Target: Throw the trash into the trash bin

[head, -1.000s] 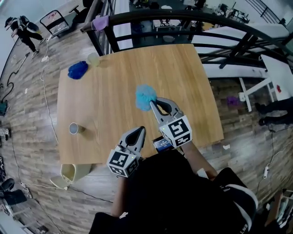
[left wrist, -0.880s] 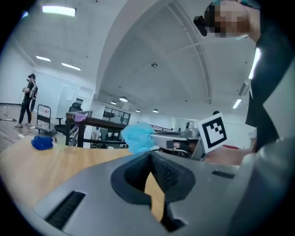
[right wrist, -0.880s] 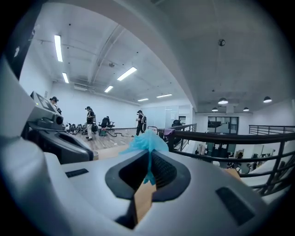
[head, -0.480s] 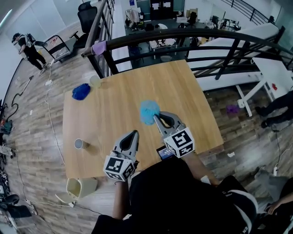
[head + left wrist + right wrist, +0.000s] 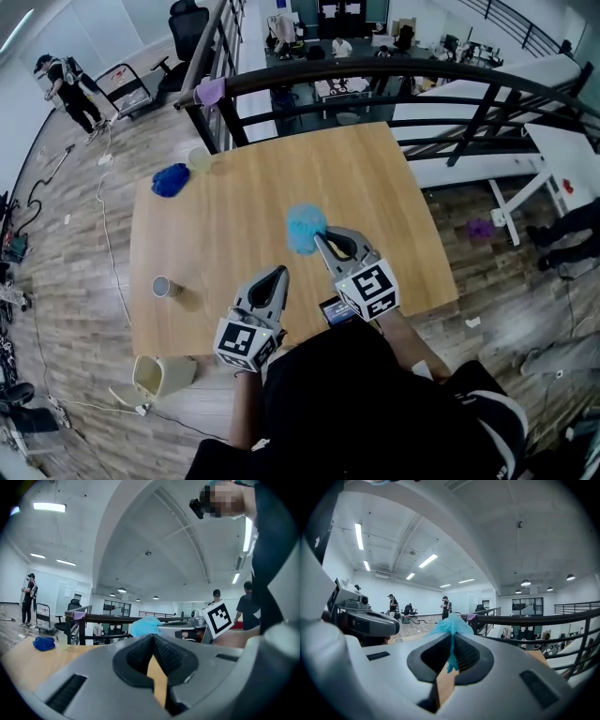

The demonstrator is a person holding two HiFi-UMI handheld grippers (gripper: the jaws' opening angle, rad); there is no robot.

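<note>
Closest in, the bin (image 5: 157,373) stands open on the floor just off the near left corner of the counter (image 5: 375,187). Over the counter's near edge, the left tongs (image 5: 278,273) are closed tip to tip with nothing between them. Just to their right and a little farther out, the right tongs (image 5: 319,237) are clamped on the pale wad (image 5: 305,227). A strand of it is pinched between the pads and the fluffy bulk sticks out past the tips, over the middle of the counter; whether it touches the wood cannot be told. A cup (image 5: 162,286) lies near the left edge, well apart from both tongs. At the far left corner sit a dark wad (image 5: 171,179) and, just beside it, a clear cup (image 5: 198,159). Beyond the counter runs a dark railing (image 5: 394,67) with a purple cloth (image 5: 211,92) draped over it.
</note>
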